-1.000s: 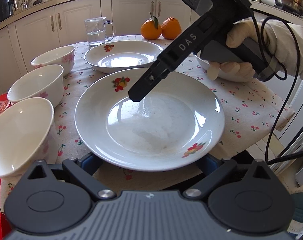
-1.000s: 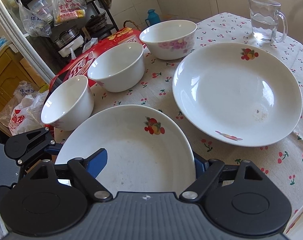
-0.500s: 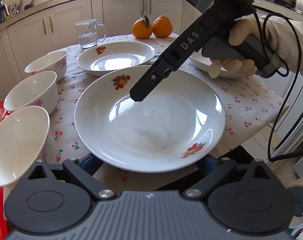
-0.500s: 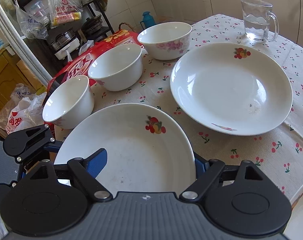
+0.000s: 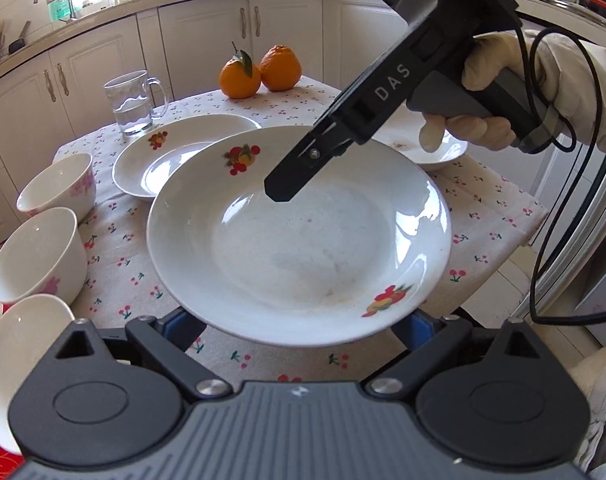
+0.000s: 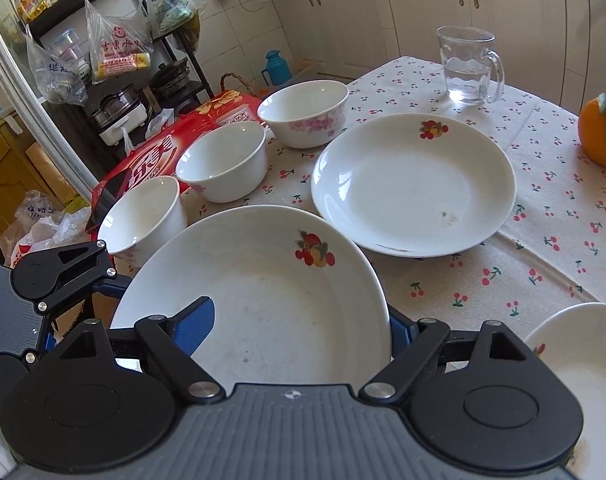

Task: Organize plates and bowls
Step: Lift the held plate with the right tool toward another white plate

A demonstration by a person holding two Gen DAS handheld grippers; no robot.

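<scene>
Both grippers carry one fruit-print plate [image 5: 299,240] above the tabletop's near edge. The left gripper [image 5: 299,322] spans its near rim wide; the right gripper [image 6: 299,320] likewise, one blue pad over the inside. Uneven lifting could tilt it onto the second plate [image 6: 413,184] or, seemingly, the bowls [image 6: 223,166].

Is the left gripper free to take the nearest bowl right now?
Probably not: left gripper and right gripper together hold the raised plate, so its jaws are occupied, though the nearest bowl sits close.
</scene>
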